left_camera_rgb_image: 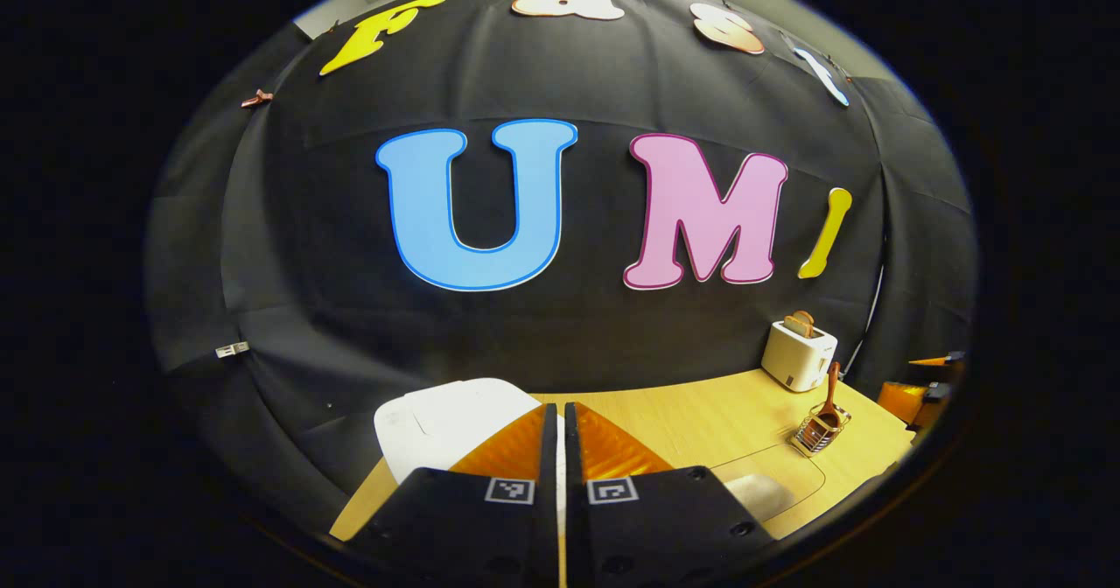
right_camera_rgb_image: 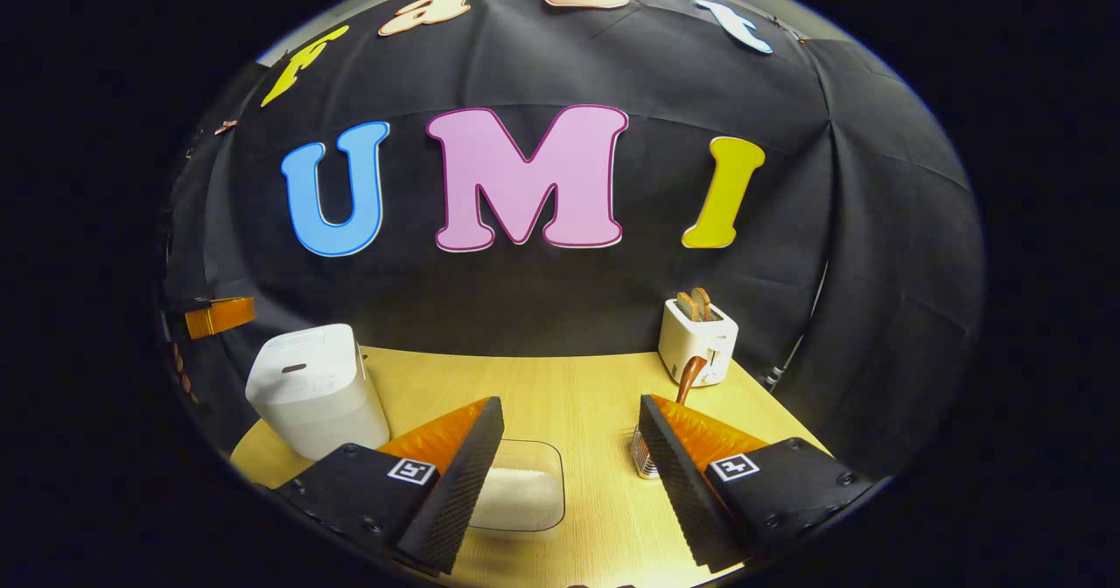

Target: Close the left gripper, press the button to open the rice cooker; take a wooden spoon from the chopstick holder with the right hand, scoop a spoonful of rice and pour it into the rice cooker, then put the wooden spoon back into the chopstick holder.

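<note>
Left claw [left_camera_rgb_image: 560, 422]: clenched, fingers side by side with a hairline gap, grasping nothing; held above the bench's left end, just over the cooker.
Right claw [right_camera_rgb_image: 570, 430]: released, fingers wide apart, nothing between them; held over the near edge of the bench.
Cooker [right_camera_rgb_image: 313, 387]: white, lid down, at the bench's left end; in the left gripper view its top [left_camera_rgb_image: 446, 422] lies just behind the fingers.
Rice: white heap in a clear tray [right_camera_rgb_image: 525, 492], on the bench between the right claw's fingers, right of the cooker.
Spoon [left_camera_rgb_image: 831, 387]: wooden, standing in the wire holder [left_camera_rgb_image: 818, 435]; handle up and tilted.
Holder, right gripper view [right_camera_rgb_image: 643, 458]: partly hidden behind the right finger, spoon [right_camera_rgb_image: 691, 376] rising above it.
Toaster [right_camera_rgb_image: 697, 341]: white, at the back right, behind the holder.
Bench [right_camera_rgb_image: 560, 387]: pale wood.
</note>
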### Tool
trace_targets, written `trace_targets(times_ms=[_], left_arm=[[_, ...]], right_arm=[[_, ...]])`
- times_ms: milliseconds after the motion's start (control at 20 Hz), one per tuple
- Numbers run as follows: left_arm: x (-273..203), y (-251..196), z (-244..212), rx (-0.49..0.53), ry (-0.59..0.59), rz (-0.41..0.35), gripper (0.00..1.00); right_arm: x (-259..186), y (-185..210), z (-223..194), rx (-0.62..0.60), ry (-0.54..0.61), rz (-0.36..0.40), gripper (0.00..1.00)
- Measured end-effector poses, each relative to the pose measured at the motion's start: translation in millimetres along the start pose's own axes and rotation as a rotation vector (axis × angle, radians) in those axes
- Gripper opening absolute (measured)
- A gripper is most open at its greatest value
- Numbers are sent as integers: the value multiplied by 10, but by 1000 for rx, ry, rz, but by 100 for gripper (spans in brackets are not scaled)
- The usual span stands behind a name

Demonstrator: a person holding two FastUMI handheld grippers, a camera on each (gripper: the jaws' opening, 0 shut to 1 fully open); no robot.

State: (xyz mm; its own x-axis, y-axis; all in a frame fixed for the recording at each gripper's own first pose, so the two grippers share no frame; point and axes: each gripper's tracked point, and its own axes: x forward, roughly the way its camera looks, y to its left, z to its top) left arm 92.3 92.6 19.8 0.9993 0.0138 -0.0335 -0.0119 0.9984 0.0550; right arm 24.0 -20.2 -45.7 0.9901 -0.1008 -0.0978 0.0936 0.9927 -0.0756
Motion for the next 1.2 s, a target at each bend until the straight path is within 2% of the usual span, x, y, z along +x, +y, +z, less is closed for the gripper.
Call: trace_targets(times_ms=[150,400,700,900,1200], left_arm=[[251,131,-129,-7,53,-18,5],[756,445,-678,-48,205,12,5],[918,543,-1188,-109,350,-9,5],[911,527,-1224,-87,338,-13,6],[892,529,-1275,-59,374,10,6]], right_arm=[[-35,-72,-51,-6,18,-37,97],[-136,-154,-111,10,46,-96,97],[-249,-176,-237,9,84,-155,97],[-295,-141,-249,6,78,-193,97],[-360,35,-281,-29,86,-165,98]])
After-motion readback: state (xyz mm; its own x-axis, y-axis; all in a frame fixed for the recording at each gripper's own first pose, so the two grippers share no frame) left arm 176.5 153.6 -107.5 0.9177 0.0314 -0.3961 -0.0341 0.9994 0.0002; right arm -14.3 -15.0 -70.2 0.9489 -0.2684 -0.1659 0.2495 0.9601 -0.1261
